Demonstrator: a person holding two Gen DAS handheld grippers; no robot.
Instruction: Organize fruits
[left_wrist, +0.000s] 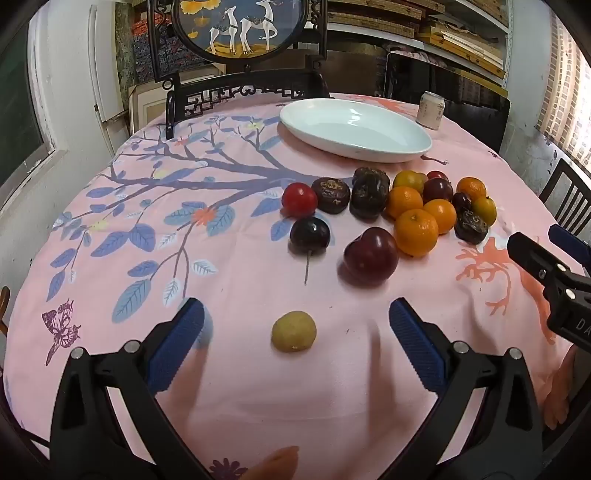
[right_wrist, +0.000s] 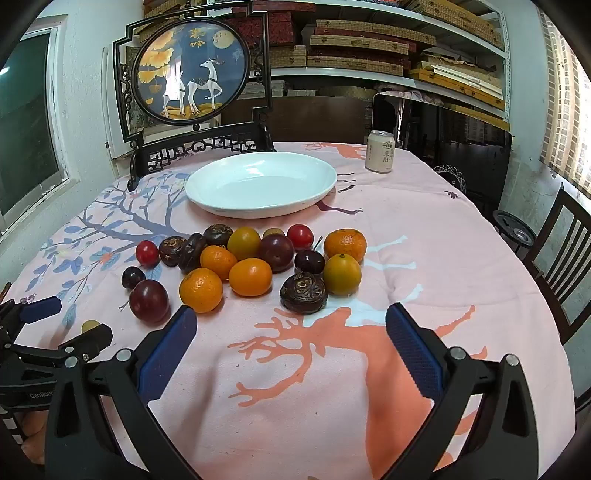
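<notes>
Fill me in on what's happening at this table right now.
A person holds a gripper in each hand over a table with a pink cloth, about to sort fruit. Both the left gripper and the right gripper are open and hold nothing. A small yellowish fruit lies on the cloth between the left gripper's fingers, untouched. The fruit pile of oranges, plums and dark wrinkled pieces sits in front of the white dish, which has no fruit in it. A can stands behind.
</notes>
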